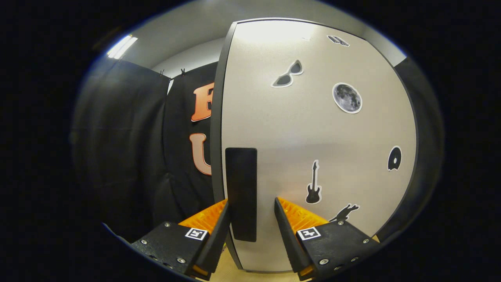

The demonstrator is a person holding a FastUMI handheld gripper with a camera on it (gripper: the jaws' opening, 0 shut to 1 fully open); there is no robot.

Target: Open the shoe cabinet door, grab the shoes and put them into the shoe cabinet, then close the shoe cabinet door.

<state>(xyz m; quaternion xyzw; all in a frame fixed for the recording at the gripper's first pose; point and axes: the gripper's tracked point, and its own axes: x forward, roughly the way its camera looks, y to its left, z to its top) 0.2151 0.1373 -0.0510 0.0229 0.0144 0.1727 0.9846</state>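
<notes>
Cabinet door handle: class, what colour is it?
Black handle, against the pale door; gripper view shows it between the fingers.

The shoe cabinet door [313,129] is pale grey with a dark edge, stands upright and carries small stickers. Its black vertical handle [242,194] sits near the left edge, low down.

gripper [250,207], fingers parted, pointing forward

I am working in a staged recording booth, not a lived-in home: black cloth [129,149] is clipped up as walls, a ceiling strip light [122,47] glows overhead, and the shoe cabinet door [313,137] carries decorative stickers [347,98].
</notes>
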